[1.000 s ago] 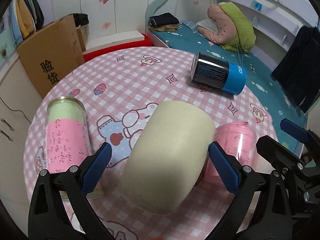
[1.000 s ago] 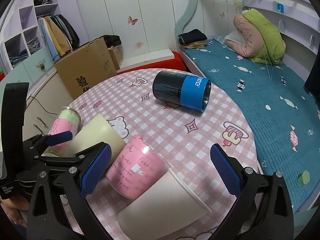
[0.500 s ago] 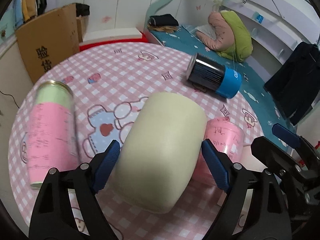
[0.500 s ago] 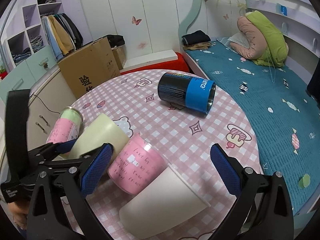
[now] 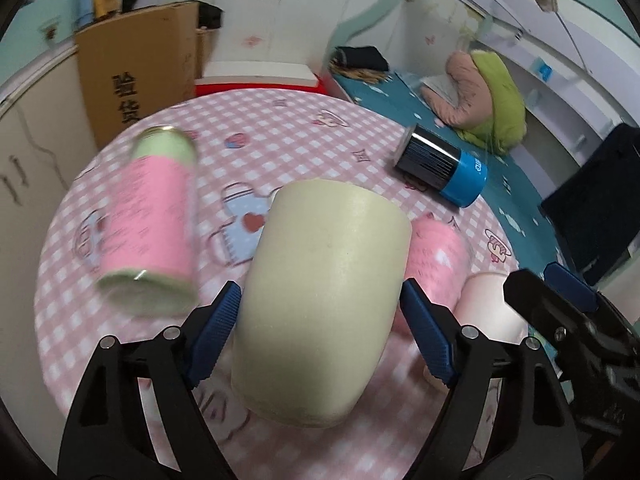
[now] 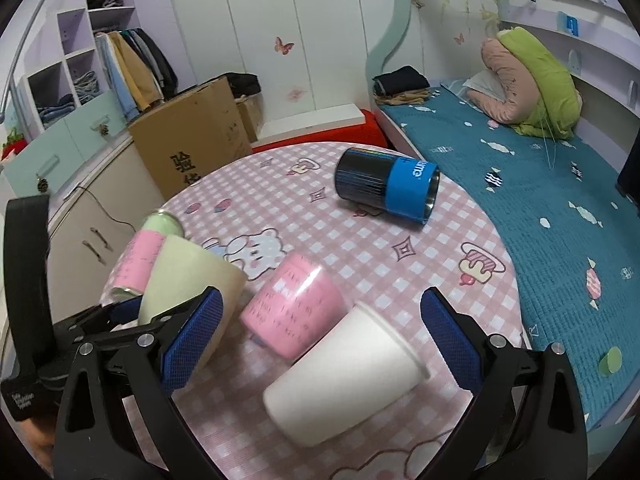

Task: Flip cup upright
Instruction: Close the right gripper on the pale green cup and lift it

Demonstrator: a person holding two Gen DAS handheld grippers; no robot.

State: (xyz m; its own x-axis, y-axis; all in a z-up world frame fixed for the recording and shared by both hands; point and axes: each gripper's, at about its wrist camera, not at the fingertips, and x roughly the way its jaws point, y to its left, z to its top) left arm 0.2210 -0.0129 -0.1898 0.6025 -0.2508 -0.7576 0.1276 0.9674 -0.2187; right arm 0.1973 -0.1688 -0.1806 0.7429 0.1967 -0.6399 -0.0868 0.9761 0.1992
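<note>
Both blue pads of the left gripper (image 5: pixel 320 328) have closed from well apart onto the cream cup (image 5: pixel 324 280), now clamped and tilting up off the bench (image 6: pixel 400 216), while the right gripper (image 6: pixel 316 344) hangs jaws apart

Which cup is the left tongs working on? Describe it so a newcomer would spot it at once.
Start at the round pink checked table. At its near left side lies the cream cup, between the left tongs. Unlike the pink cup and white cup beside it, it is plain, pale yellow-green and unprinted.
</note>
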